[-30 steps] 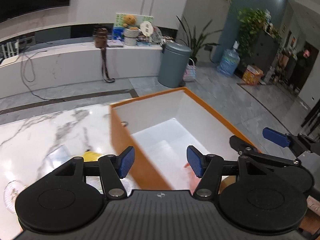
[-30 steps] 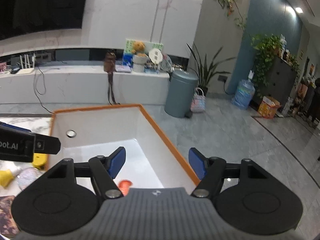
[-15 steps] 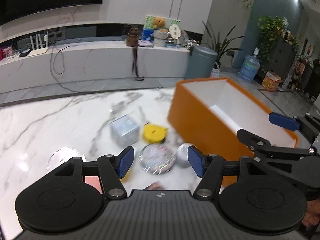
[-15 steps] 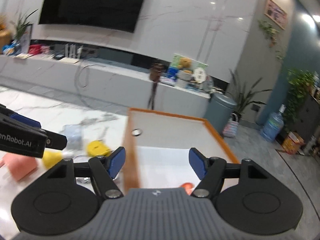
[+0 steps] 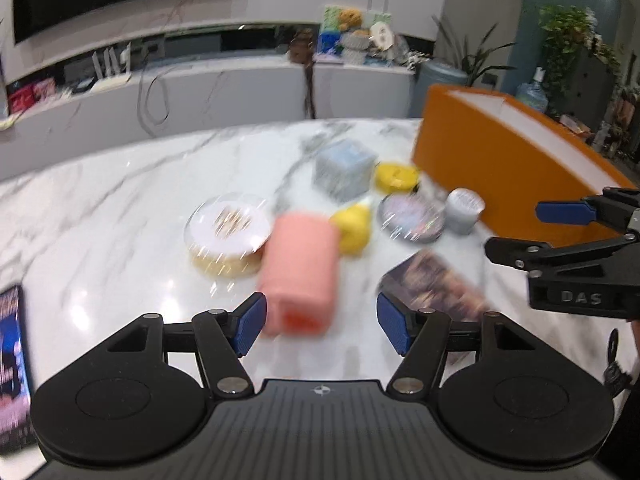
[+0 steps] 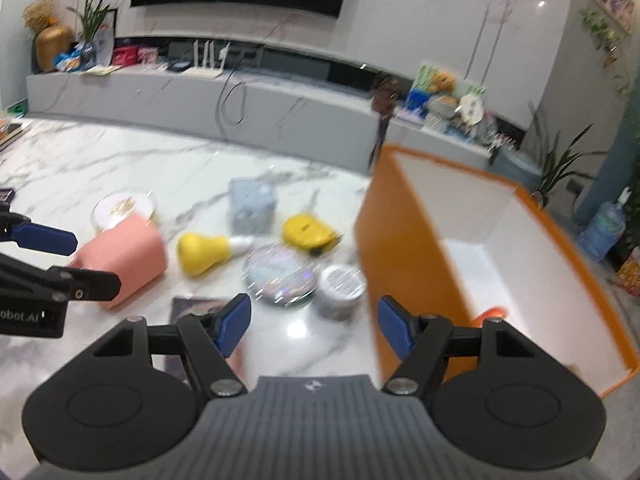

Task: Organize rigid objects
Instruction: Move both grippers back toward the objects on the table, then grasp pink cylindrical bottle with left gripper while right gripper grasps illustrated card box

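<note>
Loose objects lie on the marble table: a pink cup on its side (image 5: 298,276) (image 6: 128,258), a yellow bulb-shaped toy (image 5: 352,228) (image 6: 204,252), a yellow tape measure (image 5: 396,178) (image 6: 306,232), a grey-blue cube (image 5: 344,168) (image 6: 252,206), a shiny disc (image 5: 412,218) (image 6: 280,274), a small silver tin (image 5: 464,210) (image 6: 340,290) and a clear round tub (image 5: 226,234). The orange box (image 5: 480,160) (image 6: 392,240) stands to the right, with an orange item (image 6: 490,314) inside. My left gripper (image 5: 320,322) is open just before the pink cup. My right gripper (image 6: 314,326) is open near the tin.
A dark picture card (image 5: 432,286) (image 6: 196,308) lies flat close to both grippers. A book (image 5: 12,356) lies at the table's left edge. Beyond the table are a long white counter (image 6: 200,96), a bin and plants.
Both grippers have swung left, away from above the orange box, and now face the loose objects on the table. Both stayed open and empty.
</note>
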`<state>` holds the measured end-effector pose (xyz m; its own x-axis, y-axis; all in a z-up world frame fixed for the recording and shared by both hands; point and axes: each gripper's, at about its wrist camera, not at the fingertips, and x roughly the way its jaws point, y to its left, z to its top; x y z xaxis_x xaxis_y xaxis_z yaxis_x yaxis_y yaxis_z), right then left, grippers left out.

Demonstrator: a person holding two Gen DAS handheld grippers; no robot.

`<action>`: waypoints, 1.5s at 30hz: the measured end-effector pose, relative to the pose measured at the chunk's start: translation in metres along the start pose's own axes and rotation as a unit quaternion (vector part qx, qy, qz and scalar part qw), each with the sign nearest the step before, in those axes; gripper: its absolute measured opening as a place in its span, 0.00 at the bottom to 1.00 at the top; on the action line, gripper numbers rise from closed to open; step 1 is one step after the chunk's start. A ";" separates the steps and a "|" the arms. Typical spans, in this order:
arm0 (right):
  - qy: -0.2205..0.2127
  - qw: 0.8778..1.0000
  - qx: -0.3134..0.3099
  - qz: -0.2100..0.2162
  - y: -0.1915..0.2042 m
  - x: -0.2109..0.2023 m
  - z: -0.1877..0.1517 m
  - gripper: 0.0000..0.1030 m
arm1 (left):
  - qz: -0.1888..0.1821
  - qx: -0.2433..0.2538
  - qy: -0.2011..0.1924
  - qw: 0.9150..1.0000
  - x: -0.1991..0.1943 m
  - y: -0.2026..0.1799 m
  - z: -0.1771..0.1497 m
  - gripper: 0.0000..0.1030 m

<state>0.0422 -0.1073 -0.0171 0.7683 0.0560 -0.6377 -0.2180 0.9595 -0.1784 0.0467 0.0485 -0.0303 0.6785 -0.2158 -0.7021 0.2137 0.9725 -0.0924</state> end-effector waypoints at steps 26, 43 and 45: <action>0.082 0.992 -0.024 0.089 0.046 0.038 -0.022 0.71 | -0.010 0.005 -0.013 1.000 0.035 0.023 0.001 0.74; 0.088 0.991 -0.005 0.101 0.044 0.050 -0.022 0.66 | -0.021 0.000 -0.014 1.000 0.055 0.023 0.006 0.72; 0.088 0.991 -0.003 0.103 0.043 0.050 -0.022 0.65 | -0.027 -0.004 -0.013 1.000 0.057 0.024 0.006 0.67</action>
<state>0.0580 -0.0691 -0.0737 0.5900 0.2009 -0.7820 -0.3632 0.9311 -0.0348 0.0947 0.0590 -0.0676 0.6846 -0.2693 -0.6774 0.2444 0.9603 -0.1348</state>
